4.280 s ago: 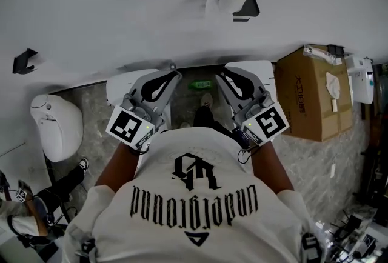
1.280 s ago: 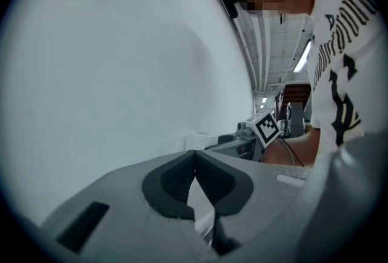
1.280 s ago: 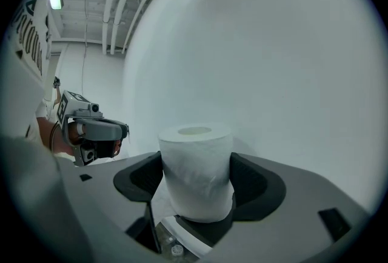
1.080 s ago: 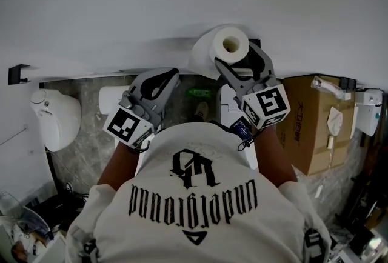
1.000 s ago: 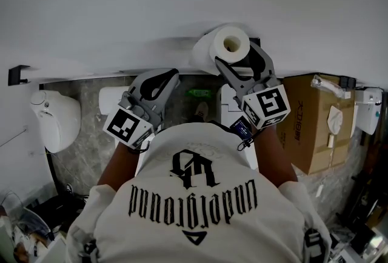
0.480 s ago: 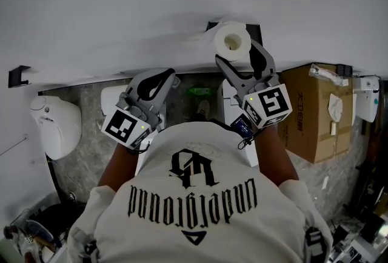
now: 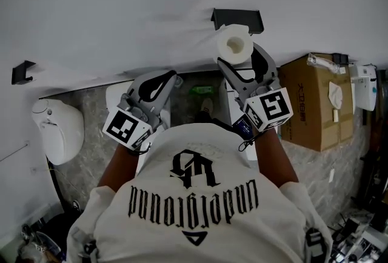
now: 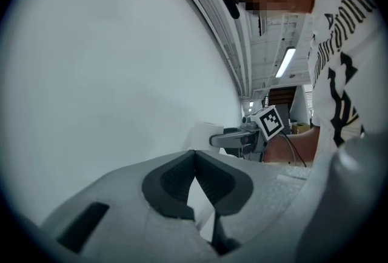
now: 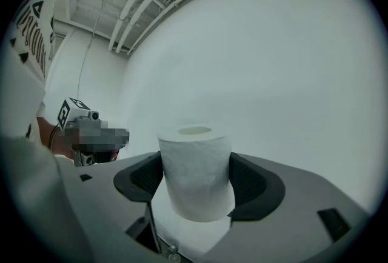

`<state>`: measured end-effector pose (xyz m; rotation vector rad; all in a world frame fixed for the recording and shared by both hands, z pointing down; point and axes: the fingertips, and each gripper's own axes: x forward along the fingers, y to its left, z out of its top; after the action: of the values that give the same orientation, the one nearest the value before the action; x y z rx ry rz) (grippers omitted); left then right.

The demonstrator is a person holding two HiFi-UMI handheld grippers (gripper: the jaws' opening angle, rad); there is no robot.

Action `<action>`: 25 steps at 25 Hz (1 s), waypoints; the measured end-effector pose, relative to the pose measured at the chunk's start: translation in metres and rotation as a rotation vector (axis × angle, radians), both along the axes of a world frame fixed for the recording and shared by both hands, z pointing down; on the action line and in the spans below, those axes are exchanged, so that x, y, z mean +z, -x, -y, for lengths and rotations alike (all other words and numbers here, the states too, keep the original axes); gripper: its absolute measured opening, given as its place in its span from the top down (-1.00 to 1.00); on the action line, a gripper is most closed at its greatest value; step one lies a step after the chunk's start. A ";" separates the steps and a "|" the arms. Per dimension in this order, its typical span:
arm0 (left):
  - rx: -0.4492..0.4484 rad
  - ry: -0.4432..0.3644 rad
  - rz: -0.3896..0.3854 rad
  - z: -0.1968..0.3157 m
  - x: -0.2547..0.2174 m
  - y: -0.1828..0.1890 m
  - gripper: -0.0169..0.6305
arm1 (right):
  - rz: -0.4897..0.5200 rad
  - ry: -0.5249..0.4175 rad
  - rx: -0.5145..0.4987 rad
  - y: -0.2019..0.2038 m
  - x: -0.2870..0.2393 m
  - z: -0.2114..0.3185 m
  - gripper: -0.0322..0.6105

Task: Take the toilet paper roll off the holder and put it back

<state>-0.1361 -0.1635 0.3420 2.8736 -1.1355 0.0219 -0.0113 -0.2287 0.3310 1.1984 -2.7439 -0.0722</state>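
Observation:
The white toilet paper roll (image 7: pixel 234 45) (image 9: pixel 196 172) stands upright between the black pads of my right gripper (image 7: pixel 240 60) (image 9: pixel 197 178), which is shut on it. In the head view the roll sits just below the black wall holder (image 7: pixel 237 18), clear of it. My left gripper (image 7: pixel 157 83) (image 8: pixel 194 180) hangs lower left, near the white wall, jaws shut with nothing between them. The left gripper view also catches the roll (image 8: pixel 204 136) and the right gripper (image 8: pixel 239 138) off to the right.
A white wall fills the upper half. A small black bracket (image 7: pixel 22 71) sits on it at the left. Below are a white toilet (image 7: pixel 56 131), a marbled floor (image 7: pixel 88 153) and a cardboard box (image 7: pixel 315 101) at the right. The person's white shirt (image 7: pixel 194 195) fills the foreground.
The right gripper went up to the roll on the holder and closed on it. Over the last second the roll has come off the holder, which now shows bare above it.

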 end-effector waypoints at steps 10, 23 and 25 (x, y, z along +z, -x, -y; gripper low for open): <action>0.047 -0.045 -0.039 -0.056 -0.008 0.009 0.91 | -0.011 -0.018 0.061 0.000 -0.007 -0.077 -0.10; 0.067 -0.053 -0.040 -0.080 -0.015 -0.035 0.91 | -0.007 -0.039 0.071 -0.049 -0.015 -0.115 -0.10; 0.065 -0.048 -0.040 -0.080 -0.015 -0.046 0.91 | -0.004 -0.042 0.064 -0.059 -0.016 -0.116 -0.10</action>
<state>-0.0905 -0.0839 0.3268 2.9374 -1.0504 -0.0607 0.0476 -0.1130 0.3153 1.2949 -2.7112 -0.1253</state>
